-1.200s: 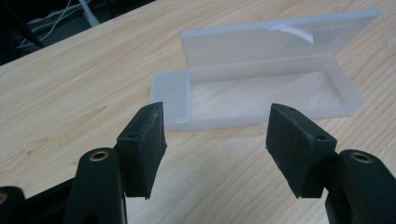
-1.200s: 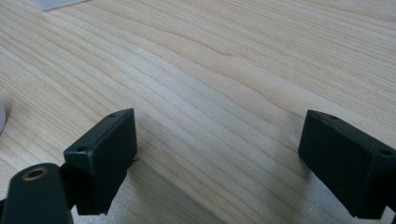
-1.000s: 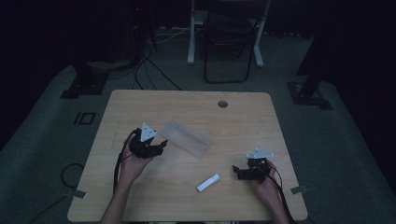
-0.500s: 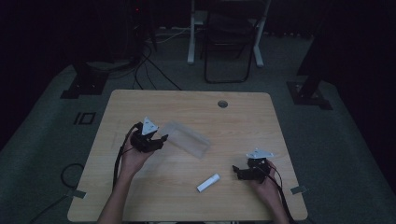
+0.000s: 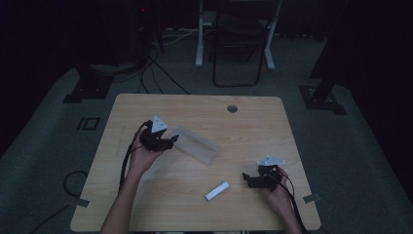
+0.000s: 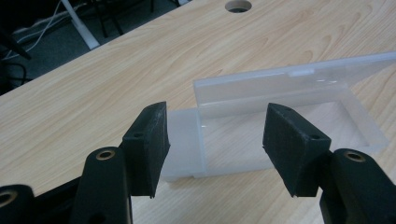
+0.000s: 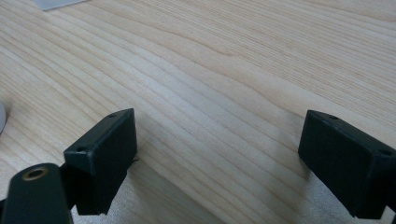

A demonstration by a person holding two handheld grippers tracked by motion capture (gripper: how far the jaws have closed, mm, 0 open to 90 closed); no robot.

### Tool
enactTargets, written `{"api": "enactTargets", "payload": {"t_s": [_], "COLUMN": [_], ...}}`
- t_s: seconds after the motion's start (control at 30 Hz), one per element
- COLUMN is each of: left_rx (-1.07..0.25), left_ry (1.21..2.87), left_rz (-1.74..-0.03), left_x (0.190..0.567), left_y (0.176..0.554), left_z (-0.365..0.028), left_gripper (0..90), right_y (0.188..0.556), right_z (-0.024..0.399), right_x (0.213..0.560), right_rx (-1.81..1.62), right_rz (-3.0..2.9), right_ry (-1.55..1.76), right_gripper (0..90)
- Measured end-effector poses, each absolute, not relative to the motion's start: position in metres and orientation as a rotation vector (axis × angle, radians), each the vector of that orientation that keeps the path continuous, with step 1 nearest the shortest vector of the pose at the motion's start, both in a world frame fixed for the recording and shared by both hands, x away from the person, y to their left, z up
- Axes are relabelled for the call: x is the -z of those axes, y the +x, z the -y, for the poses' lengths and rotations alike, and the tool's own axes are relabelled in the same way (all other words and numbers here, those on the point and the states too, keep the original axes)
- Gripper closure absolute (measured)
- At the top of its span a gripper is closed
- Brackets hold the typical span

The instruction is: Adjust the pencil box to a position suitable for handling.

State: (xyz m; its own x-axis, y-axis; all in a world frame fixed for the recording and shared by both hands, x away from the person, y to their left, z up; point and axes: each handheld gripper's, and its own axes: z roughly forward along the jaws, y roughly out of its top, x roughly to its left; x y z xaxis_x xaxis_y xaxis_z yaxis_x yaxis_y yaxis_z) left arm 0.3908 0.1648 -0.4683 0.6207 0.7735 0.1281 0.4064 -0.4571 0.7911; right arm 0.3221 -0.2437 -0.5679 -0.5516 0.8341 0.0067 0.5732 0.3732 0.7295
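Basically no legible txt; left gripper & right gripper both unclenched, w/ clear box ahead.

Both grippers are chunky black units. The left gripper and right gripper each carry a grey three-cornered plate on top and trail a black cable back along the forearm. Up close, the jaws are blocky black pads with small screw holes and brass-ringed holes behind them. Forearms are bare, no sleeves.

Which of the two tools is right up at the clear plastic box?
The left tool: its open jaws face the clear plastic box. The right tool sits apart, over bare table.
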Motion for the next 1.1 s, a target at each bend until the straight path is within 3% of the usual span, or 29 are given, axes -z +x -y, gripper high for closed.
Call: {"api": "enactTargets", "payload": {"t_s": [0.33, 0.47, 0.9, 1.1], "left_rx": [-0.595, -0.617, -0.636, -0.662], "left_ry": [2.147, 2.172, 2.276, 2.270], "left_rz": [-0.922, -0.929, -0.876, -0.865], "left_x": [0.485, 0.488, 0.498, 0.497], "left_y": [0.417, 0.427, 0.443, 0.446], "left_z": [-0.157, -0.153, -0.140, -0.137], "left_gripper": [41.3, 48.0, 56.8, 55.4], "right_y": [0.322, 0.322, 0.322, 0.322], "right_z": [0.244, 0.244, 0.244, 0.244], "right_x": [0.568, 0.568, 0.568, 0.568], "right_rx": [-0.991, -0.990, -0.990, -0.991], "right_rz": [-2.275, -2.275, -2.275, -2.275], "right_ry": [1.229, 1.228, 1.228, 1.229], "right_gripper": [11.5, 11.5, 11.5, 11.5]}}
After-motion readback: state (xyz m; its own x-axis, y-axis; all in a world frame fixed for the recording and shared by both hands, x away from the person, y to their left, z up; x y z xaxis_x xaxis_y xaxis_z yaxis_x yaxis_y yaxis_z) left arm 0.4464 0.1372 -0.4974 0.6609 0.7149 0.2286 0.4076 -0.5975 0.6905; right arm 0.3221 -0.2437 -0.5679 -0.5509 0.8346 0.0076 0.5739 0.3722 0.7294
